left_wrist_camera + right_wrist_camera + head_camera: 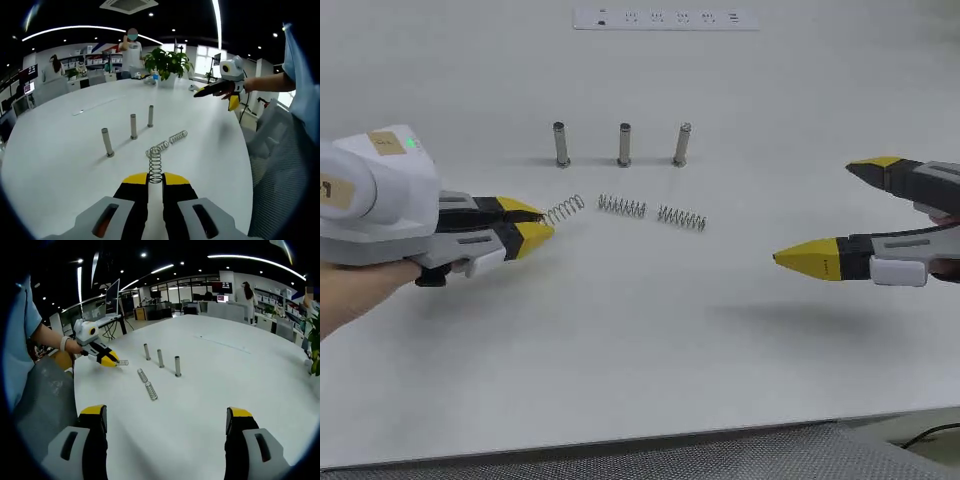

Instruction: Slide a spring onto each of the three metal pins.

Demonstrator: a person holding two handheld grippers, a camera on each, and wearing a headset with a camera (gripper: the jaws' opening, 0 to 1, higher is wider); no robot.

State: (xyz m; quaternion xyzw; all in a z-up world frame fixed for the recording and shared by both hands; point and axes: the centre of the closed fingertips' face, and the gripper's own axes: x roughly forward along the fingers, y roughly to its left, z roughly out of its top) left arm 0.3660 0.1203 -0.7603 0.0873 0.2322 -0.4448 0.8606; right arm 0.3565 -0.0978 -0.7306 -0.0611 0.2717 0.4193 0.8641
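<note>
1. Where the white counter (pixel 640 350) lies nearest, the right gripper (pixel 812 212) hangs above it, jaws spread wide, holding nothing.
2. The left gripper (pixel 535 222) is clenched on one end of the left spring (pixel 563 209).
3. The middle spring (pixel 622 206) and right spring (pixel 681 217) lie loose alongside.
4. Behind them, three metal pins (pixel 624 145) stand upright, bare.
</note>
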